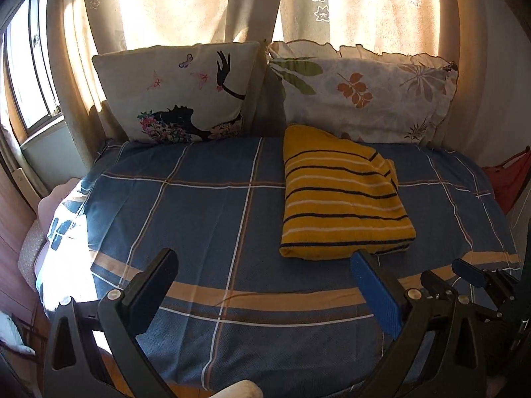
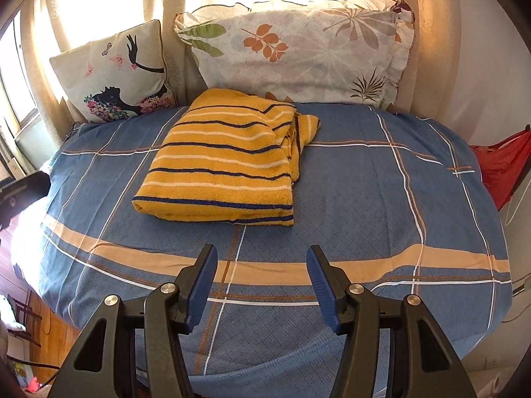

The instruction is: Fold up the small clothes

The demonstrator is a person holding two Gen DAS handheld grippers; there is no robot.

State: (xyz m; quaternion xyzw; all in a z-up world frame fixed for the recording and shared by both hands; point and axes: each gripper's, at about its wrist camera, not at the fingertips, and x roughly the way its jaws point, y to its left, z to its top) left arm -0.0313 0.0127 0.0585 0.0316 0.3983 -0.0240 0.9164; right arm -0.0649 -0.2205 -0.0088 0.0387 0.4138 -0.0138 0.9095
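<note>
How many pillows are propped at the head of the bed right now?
2. The silhouette pillow leans at the back left; the leaf-print pillow leans at the back right, just behind the folded yellow striped garment. None else shows, though the garment may hide something.

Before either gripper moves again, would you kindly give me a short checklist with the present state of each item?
1. Left gripper open, empty: ok.
2. Right gripper open, empty: ok.
3. Yellow striped garment lies folded on the bedsheet: ok.
4. Fold tidy: not ok, a loose flap sticks out at the far right.
5. Garment clear of the leaf pillow: cannot tell.
</note>
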